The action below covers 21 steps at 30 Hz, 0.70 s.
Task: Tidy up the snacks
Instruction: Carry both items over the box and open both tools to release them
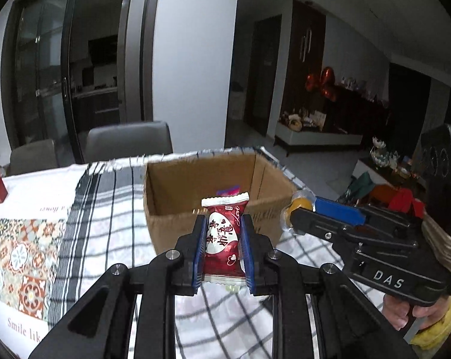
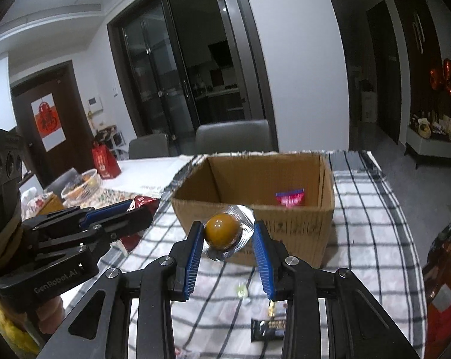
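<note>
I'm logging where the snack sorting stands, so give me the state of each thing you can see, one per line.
Left tool: shut on the red candy packet, held above the cloth.
Right tool: shut on the yellow ball snack in clear wrap.
Cardboard box: open-topped, upright.
Pink packet: already inside the box.
Black packet: lying on the checked cloth, not yet picked.
</note>
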Each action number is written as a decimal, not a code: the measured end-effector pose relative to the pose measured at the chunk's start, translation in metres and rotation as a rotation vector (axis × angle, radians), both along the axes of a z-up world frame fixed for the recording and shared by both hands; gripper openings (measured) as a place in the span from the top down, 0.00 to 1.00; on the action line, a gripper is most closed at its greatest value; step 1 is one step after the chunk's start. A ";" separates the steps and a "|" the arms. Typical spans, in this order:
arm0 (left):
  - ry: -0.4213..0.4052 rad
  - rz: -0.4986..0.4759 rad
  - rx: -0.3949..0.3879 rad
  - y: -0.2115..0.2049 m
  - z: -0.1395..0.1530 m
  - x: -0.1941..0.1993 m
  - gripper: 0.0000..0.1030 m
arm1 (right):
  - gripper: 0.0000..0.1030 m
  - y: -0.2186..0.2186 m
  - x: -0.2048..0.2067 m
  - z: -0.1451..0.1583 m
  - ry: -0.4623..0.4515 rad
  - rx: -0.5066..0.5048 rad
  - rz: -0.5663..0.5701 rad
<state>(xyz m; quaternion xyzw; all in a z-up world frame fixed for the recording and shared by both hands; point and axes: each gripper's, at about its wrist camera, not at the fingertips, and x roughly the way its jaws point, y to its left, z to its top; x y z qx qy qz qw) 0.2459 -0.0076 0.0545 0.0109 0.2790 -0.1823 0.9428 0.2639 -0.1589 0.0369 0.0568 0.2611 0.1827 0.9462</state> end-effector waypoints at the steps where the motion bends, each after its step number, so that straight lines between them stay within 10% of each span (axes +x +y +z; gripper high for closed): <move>1: -0.006 -0.001 -0.006 0.000 0.004 0.003 0.78 | 0.66 0.000 0.002 0.003 -0.004 0.000 0.001; 21: -0.041 0.016 0.022 -0.012 0.015 0.083 0.78 | 0.66 -0.014 0.071 0.016 -0.022 -0.031 -0.023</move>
